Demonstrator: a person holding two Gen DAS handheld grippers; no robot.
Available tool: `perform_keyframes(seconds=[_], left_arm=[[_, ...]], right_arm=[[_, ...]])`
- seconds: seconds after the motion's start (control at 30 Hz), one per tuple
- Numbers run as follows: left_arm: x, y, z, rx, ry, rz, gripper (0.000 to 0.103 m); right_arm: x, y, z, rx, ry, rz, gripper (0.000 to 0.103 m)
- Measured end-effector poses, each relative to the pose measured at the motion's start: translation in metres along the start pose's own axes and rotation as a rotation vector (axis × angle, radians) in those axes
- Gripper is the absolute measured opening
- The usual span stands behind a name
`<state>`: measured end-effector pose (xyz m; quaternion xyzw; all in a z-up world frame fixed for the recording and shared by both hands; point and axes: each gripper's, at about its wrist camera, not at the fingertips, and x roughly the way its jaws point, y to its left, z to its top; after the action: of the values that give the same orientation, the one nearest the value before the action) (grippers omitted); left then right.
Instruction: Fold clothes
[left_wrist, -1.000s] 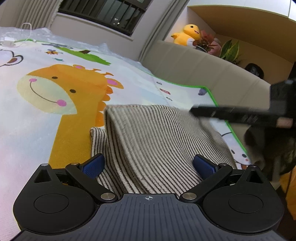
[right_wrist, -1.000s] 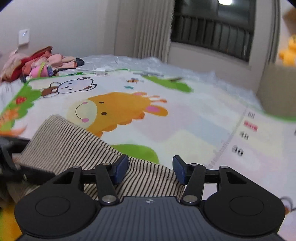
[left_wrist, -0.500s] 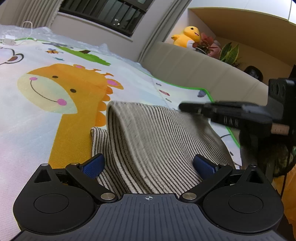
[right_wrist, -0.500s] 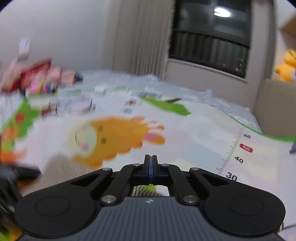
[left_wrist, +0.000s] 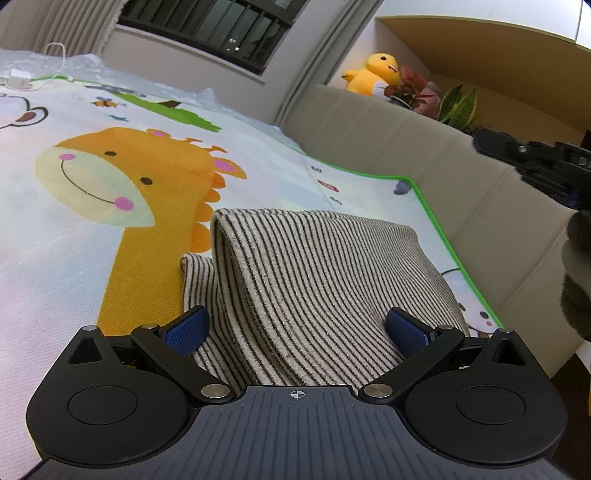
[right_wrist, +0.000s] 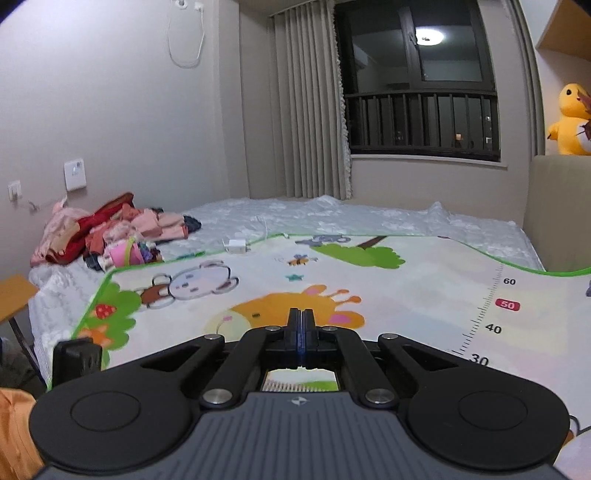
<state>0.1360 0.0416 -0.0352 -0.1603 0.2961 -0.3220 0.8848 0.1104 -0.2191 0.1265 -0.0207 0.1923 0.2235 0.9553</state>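
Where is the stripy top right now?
In the left wrist view the stripy top lies folded on the play mat, just right of the giraffe's neck, between the open left gripper's fingers.

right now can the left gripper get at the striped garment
Probably yes. The left gripper is open, with the folded striped garment lying between its blue pads on the play mat. Nothing sits in between; the right gripper is up and off to the side.
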Motion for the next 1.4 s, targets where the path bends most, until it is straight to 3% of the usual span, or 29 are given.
perform_keyframes(seconds=[0.07,0.13,0.23,0.37,0.43,0.47,0.53,0.57,0.77,0.9,1.4], left_arm=[[-0.001,0.000,0.000,0.001,-0.001,0.001,0.103],[-0.001,-0.001,0.000,0.001,-0.003,0.002,0.103],[-0.001,-0.001,-0.001,0.001,-0.004,0.004,0.103],[-0.001,-0.001,-0.001,0.001,-0.004,0.003,0.103],[-0.001,0.000,-0.001,0.000,-0.004,0.003,0.103],[-0.001,0.000,-0.001,-0.001,-0.004,0.002,0.103],[-0.001,0.000,-0.001,-0.005,-0.005,0.000,0.103],[-0.001,0.001,-0.001,-0.007,-0.005,-0.002,0.103],[0.000,0.002,0.000,-0.012,-0.008,-0.007,0.103],[0.000,0.002,0.000,-0.015,-0.009,-0.009,0.103],[0.000,0.001,0.000,-0.010,-0.012,-0.001,0.103]], right_arm=[[0.004,0.008,-0.010,-0.080,0.033,-0.038,0.004],[0.013,0.018,-0.026,-0.183,0.069,-0.073,0.024],[0.032,0.029,-0.051,-0.307,0.124,-0.099,0.041],[0.060,0.035,-0.076,-0.416,0.165,-0.149,0.041],[0.068,0.027,-0.078,-0.387,0.169,-0.148,0.039],[0.071,0.023,-0.078,-0.364,0.171,-0.145,0.032],[0.076,0.016,-0.076,-0.321,0.177,-0.142,0.003],[0.077,0.012,-0.074,-0.295,0.177,-0.144,0.000],[0.035,-0.010,-0.042,-0.069,0.027,-0.110,0.000],[-0.001,-0.001,-0.022,-0.067,-0.057,-0.072,0.000],[-0.061,0.028,-0.016,-0.051,-0.104,0.016,0.000]])
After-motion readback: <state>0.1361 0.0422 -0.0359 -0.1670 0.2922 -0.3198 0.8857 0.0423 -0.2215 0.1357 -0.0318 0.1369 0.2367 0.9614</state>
